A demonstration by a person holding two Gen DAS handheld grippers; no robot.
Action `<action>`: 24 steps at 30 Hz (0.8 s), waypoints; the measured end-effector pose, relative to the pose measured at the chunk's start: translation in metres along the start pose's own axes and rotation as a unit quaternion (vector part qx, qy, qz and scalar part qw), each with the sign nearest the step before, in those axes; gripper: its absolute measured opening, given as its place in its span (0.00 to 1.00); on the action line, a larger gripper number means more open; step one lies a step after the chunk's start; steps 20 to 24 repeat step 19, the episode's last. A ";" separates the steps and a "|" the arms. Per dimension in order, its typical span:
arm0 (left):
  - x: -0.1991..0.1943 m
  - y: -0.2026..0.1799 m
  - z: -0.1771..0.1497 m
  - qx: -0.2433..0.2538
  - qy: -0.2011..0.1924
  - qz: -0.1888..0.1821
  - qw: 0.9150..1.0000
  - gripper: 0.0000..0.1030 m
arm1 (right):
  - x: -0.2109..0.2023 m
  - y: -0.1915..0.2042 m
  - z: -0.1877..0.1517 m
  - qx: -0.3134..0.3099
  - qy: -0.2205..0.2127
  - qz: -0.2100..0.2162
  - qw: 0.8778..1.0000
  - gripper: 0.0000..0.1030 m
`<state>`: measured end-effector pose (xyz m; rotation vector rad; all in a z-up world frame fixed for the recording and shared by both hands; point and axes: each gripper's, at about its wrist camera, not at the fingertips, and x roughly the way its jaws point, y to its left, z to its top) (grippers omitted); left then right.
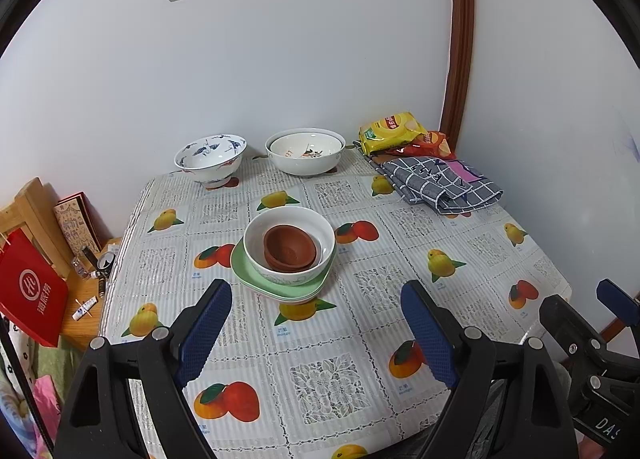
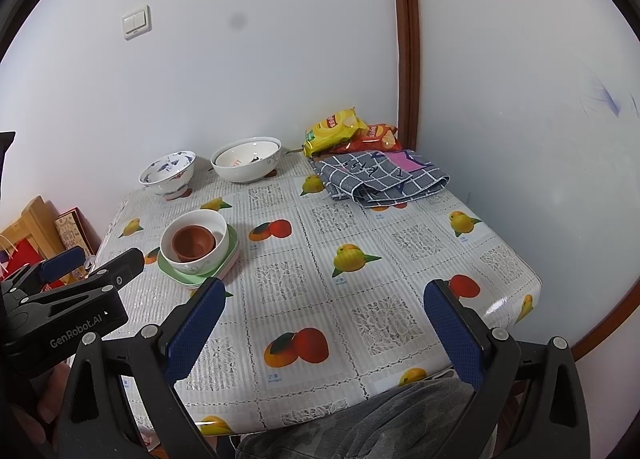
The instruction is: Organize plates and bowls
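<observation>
1. Terracotta-brown small bowls (image 1: 289,249) nest inside a glossy white bowl (image 1: 289,247), which we see stacked on squarish pale-green plates (image 1: 280,286) mid-table (image 1: 400,259).
2. Behind stand a blue-patterned bowl (image 1: 210,157) and nested white bowls (image 1: 305,150); a checked cloth (image 1: 440,183) and snack bags (image 1: 394,133) lie right.
3. Our left tool (image 1: 316,329) and right tool (image 2: 326,333) hover with jaws apart, empty.
</observation>
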<state>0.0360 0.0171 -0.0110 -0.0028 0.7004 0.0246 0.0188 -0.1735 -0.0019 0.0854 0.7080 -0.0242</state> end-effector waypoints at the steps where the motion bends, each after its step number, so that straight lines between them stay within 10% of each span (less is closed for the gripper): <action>1: 0.000 0.000 0.000 0.000 0.000 -0.001 1.000 0.84 | 0.000 0.000 0.000 0.000 0.000 0.000 1.000 0.96; 24: 0.000 0.002 -0.001 -0.002 -0.003 0.002 1.000 0.84 | -0.011 0.002 0.000 0.001 -0.014 0.001 1.000 0.96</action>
